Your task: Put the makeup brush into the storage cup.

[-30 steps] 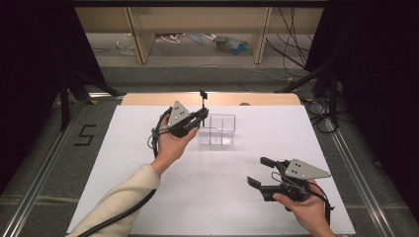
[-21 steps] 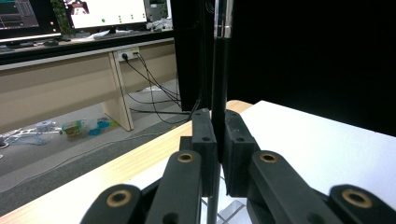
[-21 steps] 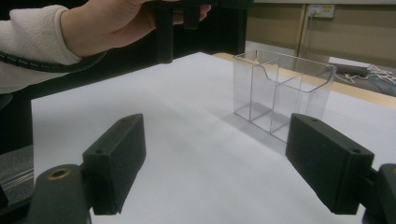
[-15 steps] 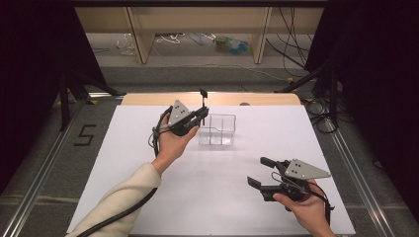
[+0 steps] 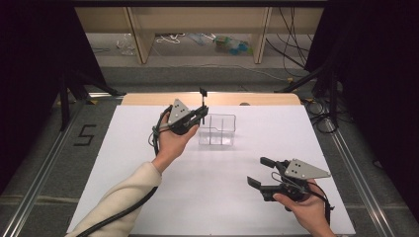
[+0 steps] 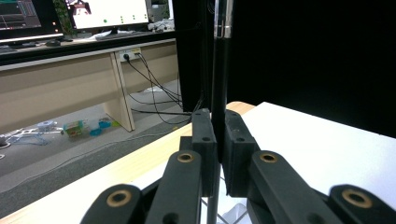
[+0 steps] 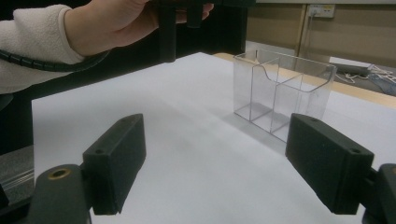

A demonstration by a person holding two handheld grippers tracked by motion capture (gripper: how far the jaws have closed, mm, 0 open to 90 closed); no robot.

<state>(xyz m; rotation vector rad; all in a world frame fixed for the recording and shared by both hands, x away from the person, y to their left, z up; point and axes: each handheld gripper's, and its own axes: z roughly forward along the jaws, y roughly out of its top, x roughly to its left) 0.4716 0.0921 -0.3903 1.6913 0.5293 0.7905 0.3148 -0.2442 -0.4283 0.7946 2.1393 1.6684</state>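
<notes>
- A thin black rod (image 5: 202, 100) stands upright, clamped between the closed fingers of the left gripper (image 5: 201, 114), just beside the left wall of the clear divided box (image 5: 217, 130).
- The clear divided box sits on the white tabletop (image 5: 128, 148).
- The right gripper (image 5: 261, 171) rests well apart from the box, nearer the person, fingers spread wide and holding nothing.

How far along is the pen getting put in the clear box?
Done: the left gripper has the thin black pen clamped upright. In hand: it hovers beside the clear divided box, whose compartments look empty. Left: probably lowering the pen in and letting go. The right gripper waits open, apart.
</notes>
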